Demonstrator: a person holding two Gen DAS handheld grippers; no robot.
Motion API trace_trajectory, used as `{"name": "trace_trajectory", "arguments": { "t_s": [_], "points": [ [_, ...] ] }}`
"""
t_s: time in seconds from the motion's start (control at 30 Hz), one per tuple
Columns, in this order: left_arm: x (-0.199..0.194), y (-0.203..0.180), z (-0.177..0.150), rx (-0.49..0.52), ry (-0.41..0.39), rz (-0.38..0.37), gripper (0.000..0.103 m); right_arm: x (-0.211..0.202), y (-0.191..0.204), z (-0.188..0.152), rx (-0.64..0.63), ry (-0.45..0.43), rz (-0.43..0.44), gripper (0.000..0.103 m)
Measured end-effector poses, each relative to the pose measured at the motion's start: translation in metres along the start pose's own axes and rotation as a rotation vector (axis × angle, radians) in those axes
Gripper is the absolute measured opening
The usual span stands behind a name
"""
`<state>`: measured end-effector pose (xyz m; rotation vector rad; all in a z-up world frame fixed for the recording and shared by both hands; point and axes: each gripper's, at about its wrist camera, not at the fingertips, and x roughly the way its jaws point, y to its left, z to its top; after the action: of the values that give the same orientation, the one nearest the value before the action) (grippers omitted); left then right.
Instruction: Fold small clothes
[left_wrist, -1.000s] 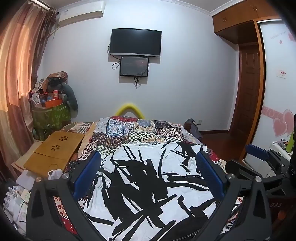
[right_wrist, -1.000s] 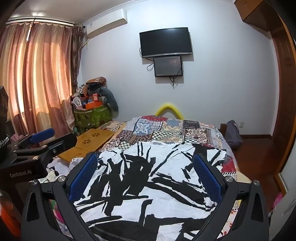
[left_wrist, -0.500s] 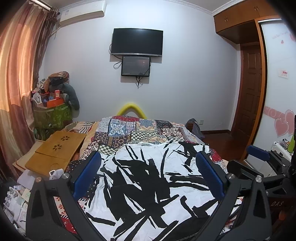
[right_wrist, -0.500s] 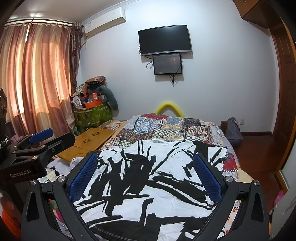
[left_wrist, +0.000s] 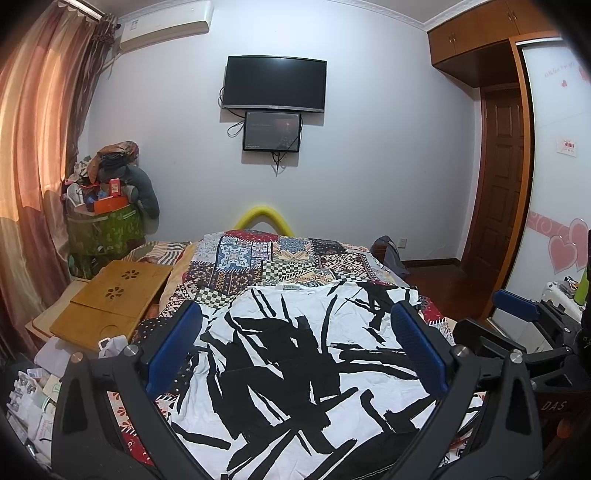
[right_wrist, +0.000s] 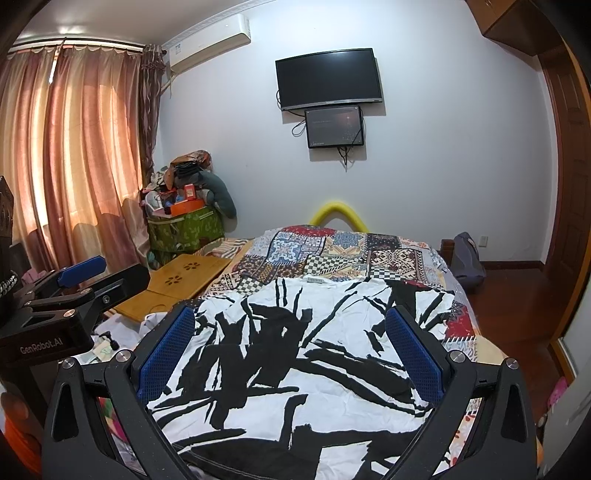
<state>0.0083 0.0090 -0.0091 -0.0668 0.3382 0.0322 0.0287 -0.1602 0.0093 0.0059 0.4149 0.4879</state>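
A white shirt with bold black strokes lies spread flat on the bed, its collar label toward the far end. My left gripper hovers over the shirt's near part, open, with nothing between its blue pads. My right gripper is also open and empty above the same shirt. In the left wrist view the right gripper shows at the right edge. In the right wrist view the left gripper shows at the left edge.
A patchwork quilt covers the bed under the shirt. A wooden lap tray lies at the bed's left side, with papers and clutter below it. A green basket piled with things stands by the curtain. A door is at the right.
Both views have shifted slightly, with the shirt sitting a little lower in frame. Both grippers stay open and the shirt has not moved.
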Motion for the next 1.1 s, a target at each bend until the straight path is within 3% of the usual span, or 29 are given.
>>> {"name": "trace_trajectory", "arguments": {
  "t_s": [1.1],
  "points": [
    [-0.0012,0.0002,0.0018,0.0,-0.002,0.0,0.103,0.0,-0.0037,0.0012,0.001,-0.001,-0.003,0.103]
  ]
}}
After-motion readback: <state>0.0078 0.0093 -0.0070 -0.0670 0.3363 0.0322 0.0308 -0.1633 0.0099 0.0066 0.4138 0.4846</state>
